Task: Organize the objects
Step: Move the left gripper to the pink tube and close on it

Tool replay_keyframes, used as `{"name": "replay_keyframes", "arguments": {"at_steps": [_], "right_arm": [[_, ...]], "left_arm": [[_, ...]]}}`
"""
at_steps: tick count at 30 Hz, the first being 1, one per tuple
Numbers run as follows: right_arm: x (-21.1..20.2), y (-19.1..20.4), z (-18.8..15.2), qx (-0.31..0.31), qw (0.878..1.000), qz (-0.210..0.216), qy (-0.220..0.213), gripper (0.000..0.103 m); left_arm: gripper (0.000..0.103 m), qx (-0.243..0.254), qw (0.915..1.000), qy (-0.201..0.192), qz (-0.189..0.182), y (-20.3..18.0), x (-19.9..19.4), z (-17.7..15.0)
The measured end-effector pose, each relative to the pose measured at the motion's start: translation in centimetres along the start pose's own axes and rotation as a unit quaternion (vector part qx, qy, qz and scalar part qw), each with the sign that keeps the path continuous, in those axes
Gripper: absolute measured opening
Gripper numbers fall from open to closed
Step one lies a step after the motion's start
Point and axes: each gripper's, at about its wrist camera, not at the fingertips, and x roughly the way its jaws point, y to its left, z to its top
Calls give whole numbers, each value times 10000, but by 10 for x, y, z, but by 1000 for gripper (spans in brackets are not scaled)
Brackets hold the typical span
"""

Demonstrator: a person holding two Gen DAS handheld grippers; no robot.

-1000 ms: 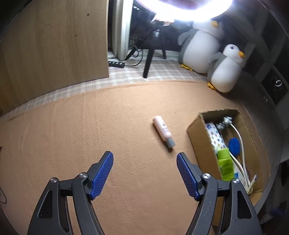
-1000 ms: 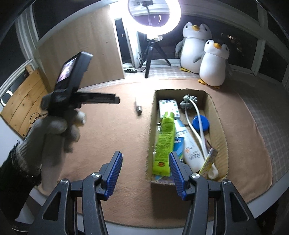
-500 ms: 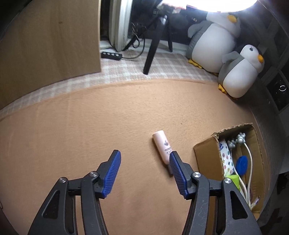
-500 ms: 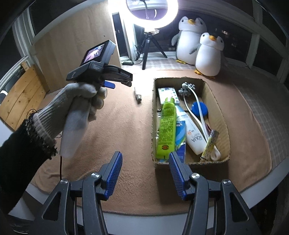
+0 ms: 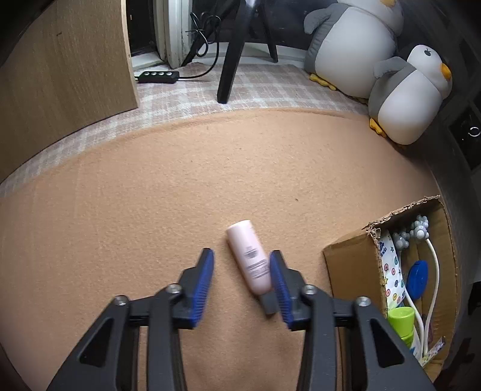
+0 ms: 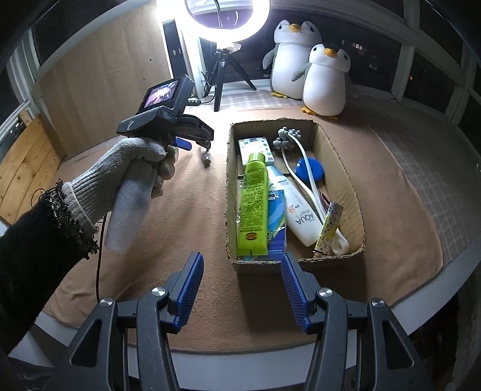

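Left tongs: we see them wide, straddling the pink bottle, left of the cardboard box.
Right tongs: wide, empty, before the box's near wall.

Your worktop carries a tan felt cover; a checked cloth borders it at 12 o'clock. A lit ring light on a black tripod sits at 12 o'clock. Two plush penguins stand at 1 o'clock. A wood panel leans at 10 o'clock, with a black power strip beside it. Dark windows fill your 2 o'clock side.
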Motion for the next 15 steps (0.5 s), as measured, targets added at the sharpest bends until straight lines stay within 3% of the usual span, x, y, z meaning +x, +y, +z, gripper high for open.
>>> {"name": "replay_keyframes", "arguments": {"at_steps": [4,15], "right_arm": [[2,-3,1,54,10000,8,30,50],[7,-12,3,146,9999,22,59,50]], "left_arm": [[22,-61,10000,30,-30,1,1,0],[21,-82,9999,-84,-107,11,-10,-21]]}}
